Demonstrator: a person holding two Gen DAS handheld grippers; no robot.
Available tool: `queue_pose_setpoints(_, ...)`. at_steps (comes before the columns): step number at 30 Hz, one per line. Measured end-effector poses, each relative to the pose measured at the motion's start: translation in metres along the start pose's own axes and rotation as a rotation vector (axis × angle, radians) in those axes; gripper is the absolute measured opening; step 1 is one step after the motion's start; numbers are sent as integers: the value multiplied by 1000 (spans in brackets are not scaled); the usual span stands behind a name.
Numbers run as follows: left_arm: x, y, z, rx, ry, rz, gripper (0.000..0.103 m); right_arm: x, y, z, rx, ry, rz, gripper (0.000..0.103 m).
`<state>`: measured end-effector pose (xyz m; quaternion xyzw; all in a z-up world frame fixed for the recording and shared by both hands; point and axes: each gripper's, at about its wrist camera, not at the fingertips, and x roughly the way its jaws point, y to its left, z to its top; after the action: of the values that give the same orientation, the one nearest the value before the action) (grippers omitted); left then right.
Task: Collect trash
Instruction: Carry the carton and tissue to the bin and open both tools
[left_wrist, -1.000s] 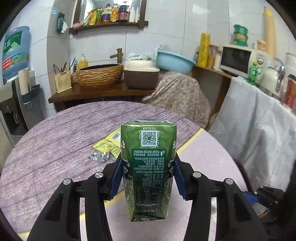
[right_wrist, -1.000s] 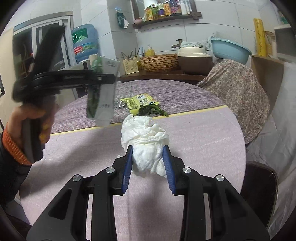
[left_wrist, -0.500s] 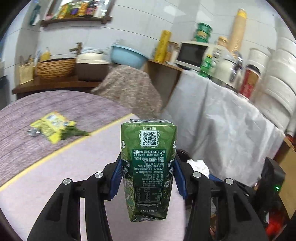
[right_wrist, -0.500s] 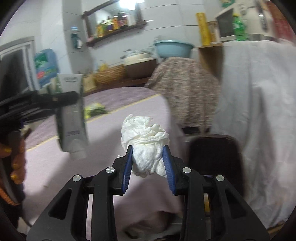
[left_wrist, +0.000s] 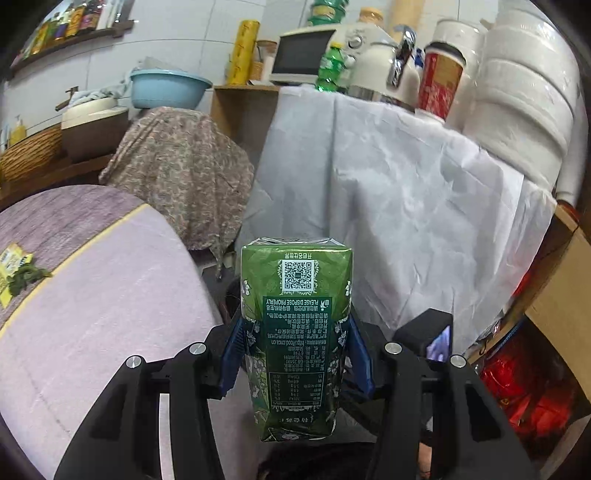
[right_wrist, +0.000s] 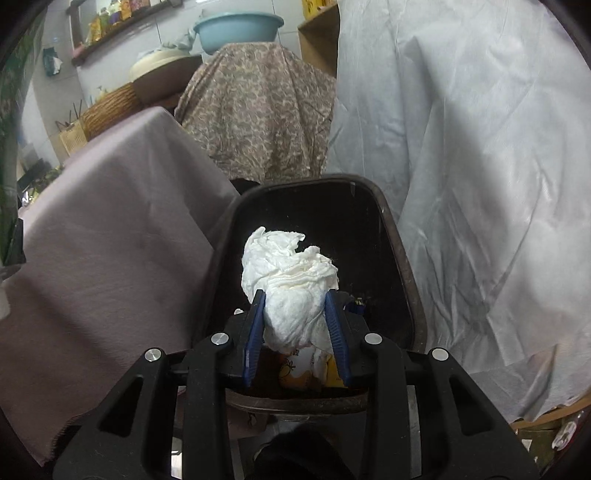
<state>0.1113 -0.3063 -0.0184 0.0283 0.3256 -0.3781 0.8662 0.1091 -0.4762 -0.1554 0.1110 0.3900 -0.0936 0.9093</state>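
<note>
My left gripper (left_wrist: 295, 350) is shut on a green drink carton (left_wrist: 295, 332), held upside down past the edge of the round table (left_wrist: 92, 314). A crumpled white tissue wad (right_wrist: 291, 284) is pinched in my right gripper (right_wrist: 295, 325), which hangs over the open mouth of a dark trash bin (right_wrist: 402, 273). Some trash, an orange-and-white wrapper (right_wrist: 295, 373), lies in the bin's bottom. On the table's far left, a yellow wrapper (left_wrist: 9, 262) and green leaf scraps (left_wrist: 27, 277) remain.
A white cloth-draped counter (left_wrist: 388, 192) stands to the right, bearing a kettle (left_wrist: 384, 70), a red cup (left_wrist: 441, 85) and a microwave (left_wrist: 299, 55). A patterned cloth (right_wrist: 258, 107) covers something behind the bin. The table's pink cloth (right_wrist: 110, 236) hangs beside the bin's left.
Both grippers swung right, off the tabletop. The right one dropped with the tissue to hang over the bin. The left one, still gripping the carton, now faces the draped counter.
</note>
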Motion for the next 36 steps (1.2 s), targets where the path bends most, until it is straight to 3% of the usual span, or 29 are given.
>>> queue_pose_setpoints(3,16,-8,-1,-3,26,-5,49,20,-4,-3,-6,13,-16,39)
queue_pose_setpoints(5,27,-12,-2,-8,41,-6,49,30,-7,-7,-2,28,-37,64)
queue_pose_setpoints(6,32,-13,-4,-6,46,-1,49,30,-10,-9,8,19,-44,67)
queue_pose_setpoints(10,52,-14,-5,-34,101,-10,49,18,-20,-19,45,-10,-76,69)
queue_pose_setpoints(14,72,-24,-2,-1,124,16,49,-1,-34,-26,82,-42,-129,80)
queue_pose_setpoints(23,130,-43,-5,63,219,48,49,-28,-70,-39,210,-87,-143,81)
queue_pose_setpoints(32,173,-37,-10,69,292,90,50,-31,-92,-51,280,-81,-149,81)
queue_pose_setpoints(33,175,-35,-11,66,292,93,51,-31,-92,-51,280,-82,-154,81)
queue_pose_setpoints(36,175,-34,-10,57,286,101,69,-32,-95,-52,287,-86,-151,81)
